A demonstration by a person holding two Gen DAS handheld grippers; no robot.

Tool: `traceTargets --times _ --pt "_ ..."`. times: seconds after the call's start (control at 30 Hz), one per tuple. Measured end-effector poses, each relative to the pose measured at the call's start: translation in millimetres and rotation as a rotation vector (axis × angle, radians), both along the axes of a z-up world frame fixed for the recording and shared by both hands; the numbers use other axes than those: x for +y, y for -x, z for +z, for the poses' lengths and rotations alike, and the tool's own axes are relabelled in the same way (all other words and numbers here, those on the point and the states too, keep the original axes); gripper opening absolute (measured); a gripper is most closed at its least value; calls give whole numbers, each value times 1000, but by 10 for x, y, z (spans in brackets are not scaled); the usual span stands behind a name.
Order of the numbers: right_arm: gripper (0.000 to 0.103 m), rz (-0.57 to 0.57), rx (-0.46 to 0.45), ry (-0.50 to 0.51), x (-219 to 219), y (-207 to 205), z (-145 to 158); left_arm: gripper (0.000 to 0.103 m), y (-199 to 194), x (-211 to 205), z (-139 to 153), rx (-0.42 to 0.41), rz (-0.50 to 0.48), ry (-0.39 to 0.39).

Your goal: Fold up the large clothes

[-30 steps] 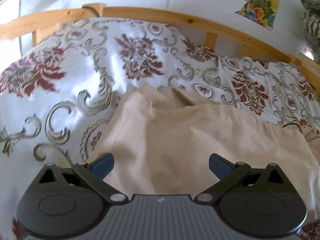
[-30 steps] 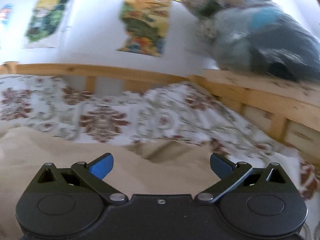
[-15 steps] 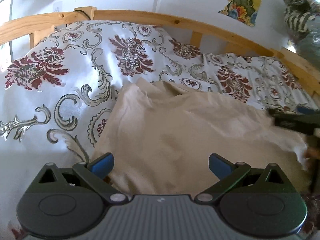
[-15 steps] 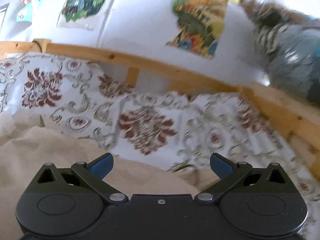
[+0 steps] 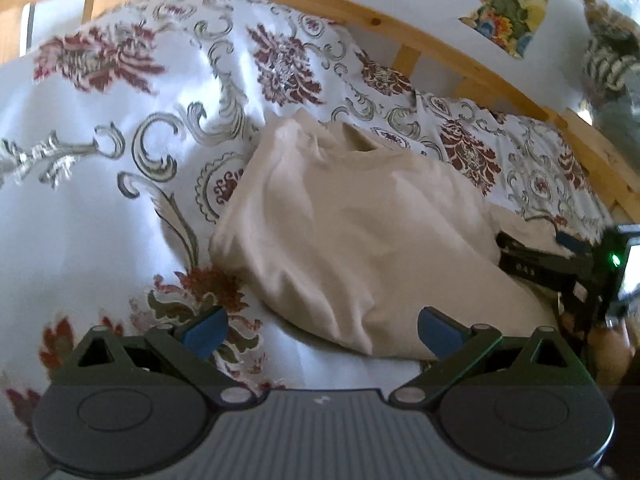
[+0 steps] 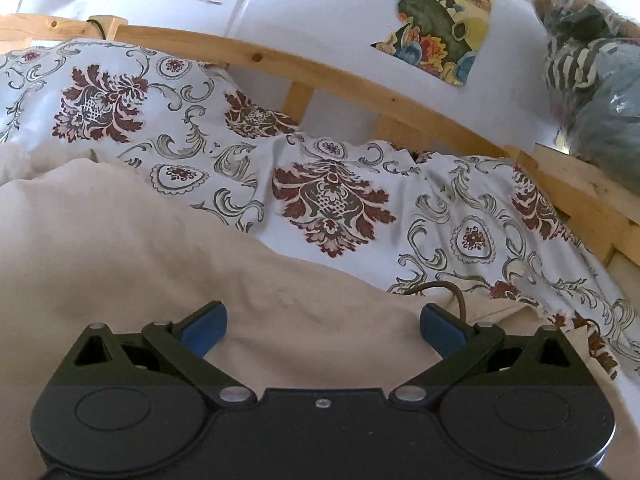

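A large beige garment (image 5: 352,232) lies in a loose, rumpled heap on a bed with a white floral cover (image 5: 100,168). My left gripper (image 5: 322,326) hangs open just above the garment's near left edge, nothing between its blue-tipped fingers. In the left wrist view my right gripper (image 5: 532,256) shows at the garment's right side, with a hand behind it. In the right wrist view my right gripper (image 6: 322,326) is open low over the beige garment (image 6: 160,264), holding nothing. A thin dark cord (image 6: 452,292) curls by its right finger.
A wooden bed rail (image 6: 320,76) curves behind the bed along a white wall with paper pictures (image 6: 440,20). Bagged soft toys (image 6: 592,64) sit on the frame at the far right. Bare floral cover (image 6: 340,200) lies beyond and right of the garment.
Both grippers have drawn back and swung left, still open. The garment's near edge now shows in the left wrist view, and the right gripper has come in at the garment's right side.
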State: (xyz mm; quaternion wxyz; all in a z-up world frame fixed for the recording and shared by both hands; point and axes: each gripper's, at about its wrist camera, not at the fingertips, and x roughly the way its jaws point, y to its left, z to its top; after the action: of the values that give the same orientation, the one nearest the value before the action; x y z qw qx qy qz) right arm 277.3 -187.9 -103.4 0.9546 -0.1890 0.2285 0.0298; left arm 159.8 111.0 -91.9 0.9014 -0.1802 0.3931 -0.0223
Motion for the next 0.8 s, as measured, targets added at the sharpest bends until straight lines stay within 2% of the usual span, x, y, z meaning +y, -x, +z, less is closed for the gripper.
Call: traceTargets --times 0.13,0.2,0.3,0.47,0.63,0.7,0.8 --pt "102 13 6 -67 -96 187 169 102 -95 57 -61 -4 51 87" --pt "102 23 -15 -43 -105 345 248 102 -143 55 -85 -15 66 105" --pt "102 17 10 7 -111 537 344 102 -191 46 -117 -36 85 105" --pt "102 18 41 -10 -136 871 480 102 -225 -9 -162 -46 112 84" --pt "102 2 2 18 -111 941 244 102 -200 -78 -164 -49 92 36" --pt "102 -7 -19 -39 -173 962 126 102 -196 -73 -167 -50 94 36" --pt "102 -28 2 -103 -232 925 24 102 -205 -69 -178 -45 114 42"
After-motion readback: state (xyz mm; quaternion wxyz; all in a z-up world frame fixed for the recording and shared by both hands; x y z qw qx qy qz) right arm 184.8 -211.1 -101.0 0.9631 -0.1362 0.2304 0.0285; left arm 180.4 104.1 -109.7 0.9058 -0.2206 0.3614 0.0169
